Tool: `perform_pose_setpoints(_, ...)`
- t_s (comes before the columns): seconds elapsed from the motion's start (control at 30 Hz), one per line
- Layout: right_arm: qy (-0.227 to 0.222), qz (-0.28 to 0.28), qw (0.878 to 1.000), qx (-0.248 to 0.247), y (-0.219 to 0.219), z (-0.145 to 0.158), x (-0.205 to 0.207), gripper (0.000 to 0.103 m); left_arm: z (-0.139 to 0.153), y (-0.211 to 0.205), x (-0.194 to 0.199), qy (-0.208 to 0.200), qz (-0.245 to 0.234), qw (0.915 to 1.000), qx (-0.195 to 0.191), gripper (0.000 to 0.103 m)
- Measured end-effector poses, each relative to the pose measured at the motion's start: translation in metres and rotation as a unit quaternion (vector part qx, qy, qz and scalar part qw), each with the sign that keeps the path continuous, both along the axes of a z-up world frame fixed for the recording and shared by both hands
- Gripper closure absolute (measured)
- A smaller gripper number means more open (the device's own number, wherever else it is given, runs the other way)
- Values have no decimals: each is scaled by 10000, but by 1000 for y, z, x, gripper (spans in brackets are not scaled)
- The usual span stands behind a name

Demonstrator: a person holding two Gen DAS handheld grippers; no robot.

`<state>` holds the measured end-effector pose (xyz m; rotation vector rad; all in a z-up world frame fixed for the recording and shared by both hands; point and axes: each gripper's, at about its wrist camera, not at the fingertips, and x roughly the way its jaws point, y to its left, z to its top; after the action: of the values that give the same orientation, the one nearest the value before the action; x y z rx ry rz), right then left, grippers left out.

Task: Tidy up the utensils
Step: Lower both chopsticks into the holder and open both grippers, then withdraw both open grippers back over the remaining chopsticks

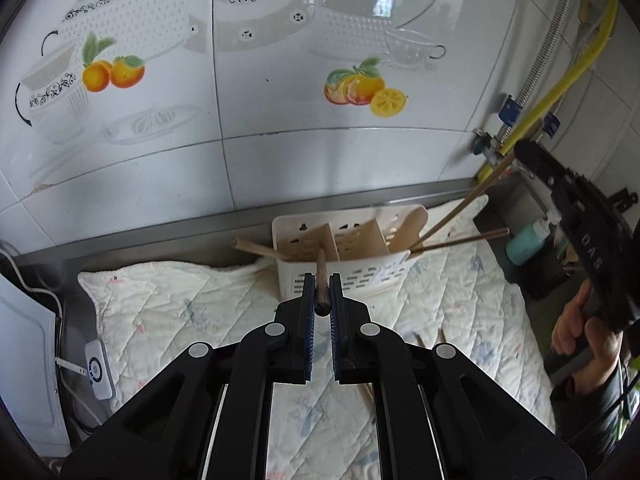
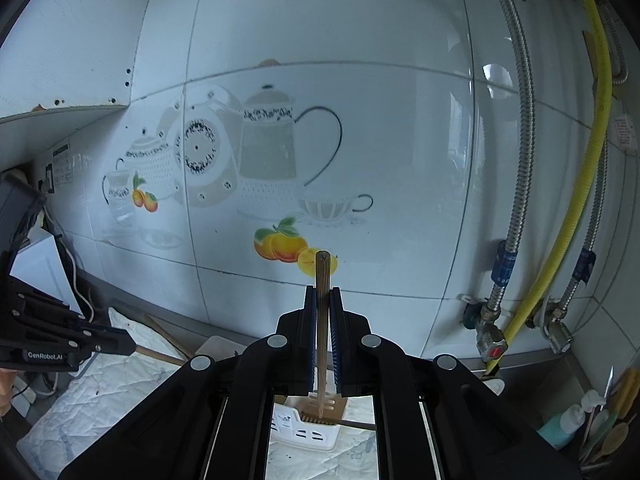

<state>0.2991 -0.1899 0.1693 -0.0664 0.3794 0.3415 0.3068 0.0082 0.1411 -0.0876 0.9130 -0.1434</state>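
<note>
Chopsticks fill both claws. At the centre of the left wrist view, the left gripper (image 1: 322,286) is clenched on a brown chopstick (image 1: 321,280), whose shaft runs forward from between the blue pads so that its tip reaches over the front edge of the white utensil holder (image 1: 340,276) just beyond. That slotted plastic holder sits on a quilted white cloth (image 1: 180,308) spread over the counter, near the tiled wall (image 1: 280,80) with its printed teapots and oranges. Wooden dividers split the holder into compartments; a wooden spatula (image 1: 408,228) leans in the rightmost one, and another chopstick (image 1: 256,249) pokes out from the holder's left side. At the right edge of this view, a hand (image 1: 584,332) holds the right gripper (image 1: 528,152), which grasps a pale chopstick (image 1: 460,210) slanting down toward the holder's right end. In the right wrist view, the same stick (image 2: 322,320) stands nearly upright between the closed pads, its lower tip over the slotted spatula head in the holder (image 2: 304,436) at the bottom centre. A yellow hose (image 2: 592,160) and metal pipes run along the wall on the right.
</note>
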Motion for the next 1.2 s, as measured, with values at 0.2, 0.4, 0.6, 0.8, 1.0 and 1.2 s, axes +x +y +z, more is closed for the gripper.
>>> perform_pose_setpoints(0.2, 268, -48, 9996, -2, -2, -18, 15, 96, -4, 0, 11, -86, 57, 9998, -153, 94)
perform_pose_setpoints(0.4, 337, -85, 9994, 26, -7, -25, 19, 93, -4, -6, 12, -179, -17, 9996, -204, 93)
perform_pose_setpoints(0.6, 233, -103, 9997, 8, -12, -18, 8, 83, 2, -9, 8, -363, -76, 9990, -248, 76)
perform_pose_setpoints(0.8, 112, -60, 9999, 98, -21, -5, -25, 77, 15, -10, -12, -636, -85, 9978, -152, 75)
perform_pose_setpoints(1.0, 113, -9, 9998, 187, -34, 0, -76, 71, 22, -12, -54, -910, -161, 9957, -76, 69)
perform_pose_setpoints(1.2, 220, -24, 9994, 262, -55, -5, -130, 71, 8, -19, -101, -967, -230, 9950, -90, 68)
